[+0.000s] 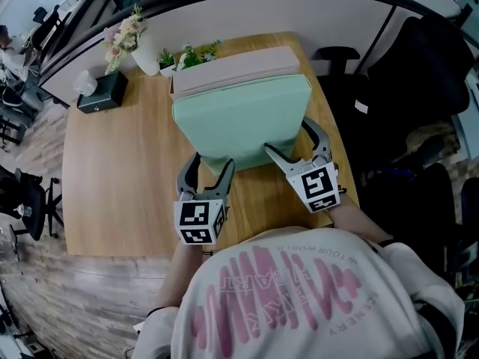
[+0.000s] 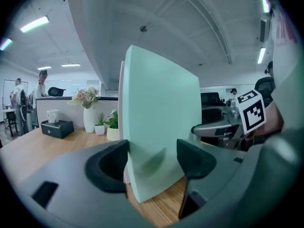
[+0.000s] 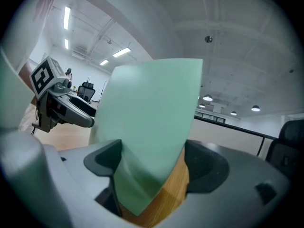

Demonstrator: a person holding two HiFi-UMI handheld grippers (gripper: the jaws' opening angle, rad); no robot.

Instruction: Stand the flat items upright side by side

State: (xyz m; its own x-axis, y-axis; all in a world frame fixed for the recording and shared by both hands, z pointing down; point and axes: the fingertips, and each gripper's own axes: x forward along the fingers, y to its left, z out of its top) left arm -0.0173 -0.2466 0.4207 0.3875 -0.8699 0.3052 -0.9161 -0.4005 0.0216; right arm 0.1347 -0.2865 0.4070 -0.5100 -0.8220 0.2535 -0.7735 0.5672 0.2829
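The pink pad looks already upright at the far side of the table, with the green pad just in front (seemingly still tipped back). The left gripper and right gripper each straddle a near corner, jaws wide and not visibly clamping, so squaring it up remains.

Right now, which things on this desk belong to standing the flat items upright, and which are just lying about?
Part of the job:
- mint-green flat foam pad
- pale pink flat pad behind it
- left gripper and right gripper, both straddling the green pad's lower edge

Just lying about:
- black tissue box
- white vase of flowers
- small potted green plants
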